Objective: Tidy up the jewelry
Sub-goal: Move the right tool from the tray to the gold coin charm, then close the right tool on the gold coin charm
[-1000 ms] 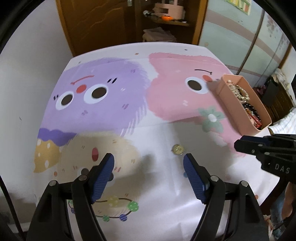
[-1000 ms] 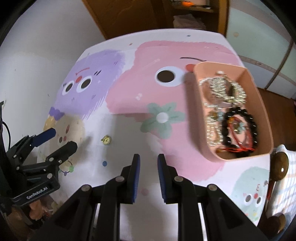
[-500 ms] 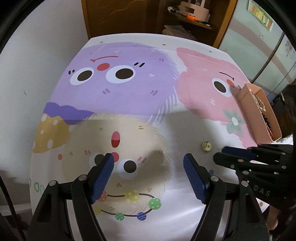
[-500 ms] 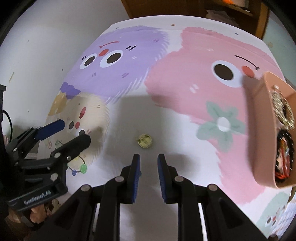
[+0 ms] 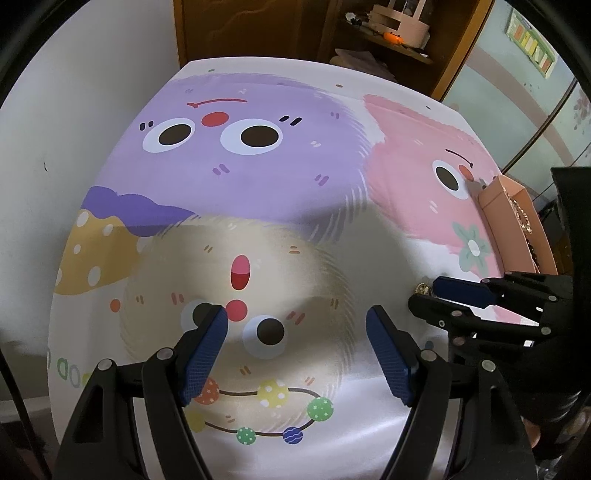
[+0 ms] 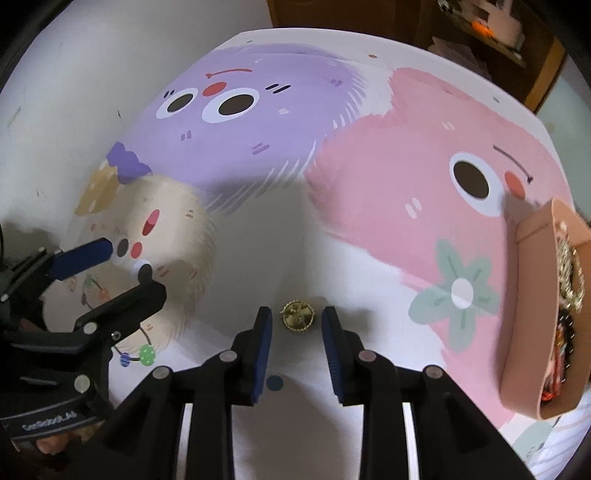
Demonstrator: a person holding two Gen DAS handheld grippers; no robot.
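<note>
A small gold ring (image 6: 297, 316) lies on the cartoon-printed tablecloth (image 6: 258, 229). My right gripper (image 6: 297, 314) hangs right over it, its jaws opening, with the ring in the gap between the blue pads and not pressed. From the left wrist view the ring (image 5: 423, 288) peeks out behind the right gripper (image 5: 424, 295). My left gripper (image 5: 297, 319) stands open over the beige creature print with nothing between its fingers. A pink tray (image 6: 532, 258) with bracelets and chains sits at the right edge.
A wooden cabinet (image 5: 258, 29) and a shelf with a pink organiser (image 5: 400, 20) stand behind the table. A white wall borders the table on the left. The left gripper (image 6: 110, 266) appears at the left of the right wrist view.
Both grippers have shifted left across the cloth. The right gripper came down over the ring and its jaws have spread from nearly shut. The left gripper stays open.
</note>
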